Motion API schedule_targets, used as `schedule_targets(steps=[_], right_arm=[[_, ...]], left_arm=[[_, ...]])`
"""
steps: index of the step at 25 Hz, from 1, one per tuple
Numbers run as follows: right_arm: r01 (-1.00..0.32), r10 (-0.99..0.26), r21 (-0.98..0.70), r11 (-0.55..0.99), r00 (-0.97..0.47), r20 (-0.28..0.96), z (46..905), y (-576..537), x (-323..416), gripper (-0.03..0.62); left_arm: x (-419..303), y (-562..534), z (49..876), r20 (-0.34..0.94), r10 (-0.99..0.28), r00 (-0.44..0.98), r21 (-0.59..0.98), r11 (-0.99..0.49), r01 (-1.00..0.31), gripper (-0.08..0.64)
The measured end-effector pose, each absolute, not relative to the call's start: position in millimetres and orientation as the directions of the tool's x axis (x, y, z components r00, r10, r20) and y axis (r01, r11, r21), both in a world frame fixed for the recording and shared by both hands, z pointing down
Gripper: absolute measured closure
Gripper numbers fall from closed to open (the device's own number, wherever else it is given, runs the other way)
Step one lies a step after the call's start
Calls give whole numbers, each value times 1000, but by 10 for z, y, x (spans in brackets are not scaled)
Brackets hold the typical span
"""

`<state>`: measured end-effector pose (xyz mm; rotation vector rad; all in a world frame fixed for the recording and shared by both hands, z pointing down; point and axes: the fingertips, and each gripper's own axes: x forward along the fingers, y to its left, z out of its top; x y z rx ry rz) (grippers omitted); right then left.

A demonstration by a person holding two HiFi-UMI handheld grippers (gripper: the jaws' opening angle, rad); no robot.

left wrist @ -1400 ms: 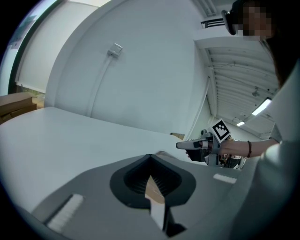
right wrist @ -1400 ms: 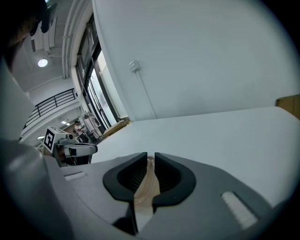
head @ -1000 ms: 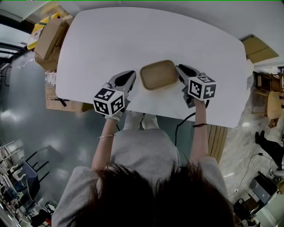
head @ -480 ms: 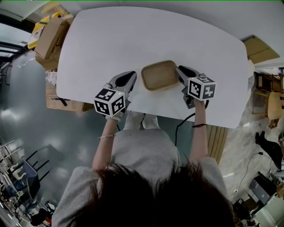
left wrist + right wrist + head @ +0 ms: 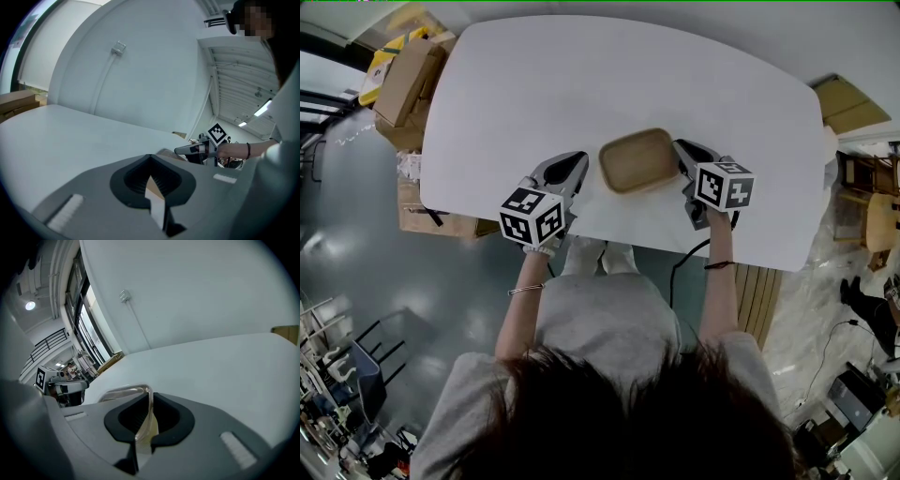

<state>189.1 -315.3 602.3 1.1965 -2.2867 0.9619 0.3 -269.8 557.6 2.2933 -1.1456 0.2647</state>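
Note:
A shallow tan tray (image 5: 637, 159) hangs between my two grippers over the near edge of a white oval table (image 5: 581, 75). My left gripper (image 5: 581, 162) meets the tray's left end. In the left gripper view its jaws (image 5: 151, 180) are shut on a thin tan edge, and the tray (image 5: 165, 153) shows just beyond them. My right gripper (image 5: 680, 151) is shut on the tray's right end. The tray's rim (image 5: 124, 390) runs out from its closed jaws (image 5: 146, 420) in the right gripper view. Each gripper sees the other: right gripper (image 5: 187, 149), left gripper (image 5: 70, 386).
Cardboard boxes (image 5: 403, 80) stand on the floor off the table's far left corner, and another box (image 5: 839, 98) off its right side. A cable (image 5: 680, 267) hangs below the right gripper. A white wall with a conduit (image 5: 105, 77) rises behind the table.
The tray has shifted slightly to the right with both grippers. Its rim has come into sight in the right gripper view. The right gripper sits a little lower in the left gripper view.

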Motion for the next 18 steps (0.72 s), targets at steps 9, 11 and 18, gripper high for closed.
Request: schedule_targets(steps=[9,11,18], right_arm=[[-836,-573,-389,386,-548,609,6002,-3172,1898,555],[-838,-579,-392,380,-546,605,5991,-3176,1893,555],[-840,-594,-401,364,-542,595,5952,-3172,1880,556]], left_arm=[[-14,-2722,5546,401,-679,615,387,-483,-786,569],[-23,-2726,5541,401,-679,615,384,-485,-785,569],[-62,-2741,5510,391,-685,614,381,-487,-786,569]])
